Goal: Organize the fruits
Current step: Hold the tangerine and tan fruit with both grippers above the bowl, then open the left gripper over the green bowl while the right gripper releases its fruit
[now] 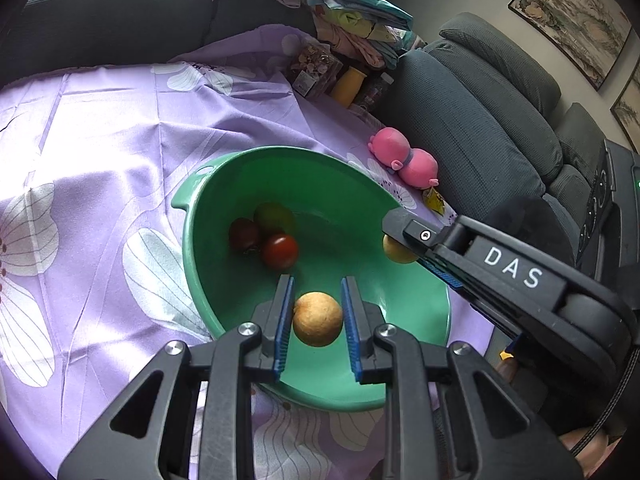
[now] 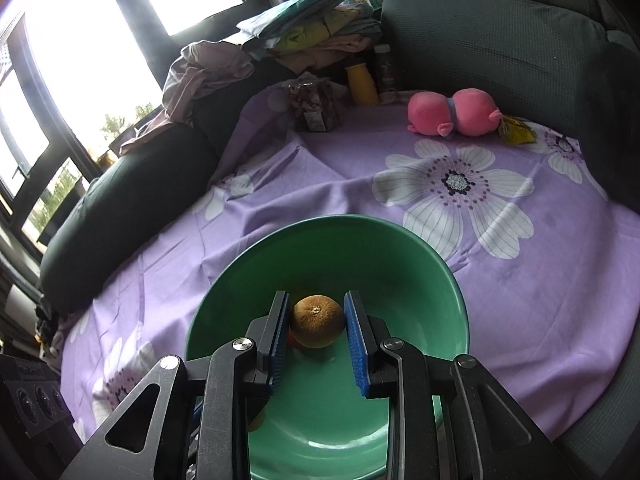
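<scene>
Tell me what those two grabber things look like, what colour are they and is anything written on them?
Both are black with angular arms that have triangle-shaped holes and shiny silver bolts. The left gripper and the right gripper each have two straight fingers lined with ridged blue pads. Seen from the left camera, the right one has white letters "DAS" on its side, and a braided black cable runs behind it.

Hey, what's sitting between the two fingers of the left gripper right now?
In the left wrist view, a round tan fruit sits between the left gripper's fingers, over the green bowl; contact with the pads is unclear.
</scene>
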`<state>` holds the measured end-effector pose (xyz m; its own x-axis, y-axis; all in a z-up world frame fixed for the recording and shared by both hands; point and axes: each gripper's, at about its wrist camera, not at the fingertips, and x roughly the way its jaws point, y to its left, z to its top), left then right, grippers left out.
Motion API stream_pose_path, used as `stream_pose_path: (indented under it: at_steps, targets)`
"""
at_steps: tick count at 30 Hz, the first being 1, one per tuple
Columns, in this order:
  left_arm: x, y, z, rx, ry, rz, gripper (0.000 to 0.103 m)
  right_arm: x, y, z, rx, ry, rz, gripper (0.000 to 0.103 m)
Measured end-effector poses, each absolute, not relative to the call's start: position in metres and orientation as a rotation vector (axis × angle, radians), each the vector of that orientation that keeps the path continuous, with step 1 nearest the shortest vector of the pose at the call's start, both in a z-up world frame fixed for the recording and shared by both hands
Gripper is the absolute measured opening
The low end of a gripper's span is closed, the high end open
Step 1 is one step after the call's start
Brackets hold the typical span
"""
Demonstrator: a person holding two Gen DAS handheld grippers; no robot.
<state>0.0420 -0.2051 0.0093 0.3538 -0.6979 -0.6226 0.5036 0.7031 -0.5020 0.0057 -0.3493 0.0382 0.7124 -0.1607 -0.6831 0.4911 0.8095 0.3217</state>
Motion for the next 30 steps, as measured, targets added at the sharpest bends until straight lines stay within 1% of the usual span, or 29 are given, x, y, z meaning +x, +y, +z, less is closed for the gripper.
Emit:
stream_pose_path:
  at_steps: [10, 24, 25, 26, 27, 28, 29, 30]
  targets:
    - [0.045, -0.208, 0.006, -0.244, 0.931, -0.782, 0.024, 0.012, -0.352, 0.028, 0.517, 0.737, -0.390, 0.029]
    - [0.046, -0.207, 0.005, -0.243, 0.924, -0.787, 0.024, 0.011, -0.354, 0.026, 0.531, 0.743, -0.402, 0.029]
    - [0.045, -0.206, 0.006, -0.251, 0.919, -0.787, 0.029, 0.010, -0.355, 0.026, 0.539, 0.742, -0.403, 0.029]
    - [0.043, -0.206, 0.007, -0.255, 0.910, -0.790, 0.039, 0.010, -0.356, 0.026, 0.544, 0.742, -0.401, 0.029]
    - [0.042, -0.205, 0.009, -0.255, 0.899, -0.793, 0.045, 0.010, -0.357, 0.025, 0.545, 0.743, -0.398, 0.029]
    - [0.041, -0.203, 0.011, -0.255, 0.888, -0.792, 0.056, 0.010, -0.358, 0.025, 0.546, 0.742, -0.395, 0.029]
    - [0.039, -0.202, 0.014, -0.257, 0.876, -0.790, 0.059, 0.010, -0.358, 0.026, 0.548, 0.739, -0.391, 0.029]
    - [0.038, -0.199, 0.016, -0.260, 0.871, -0.789, 0.059, 0.009, -0.359, 0.027, 0.549, 0.735, -0.386, 0.029]
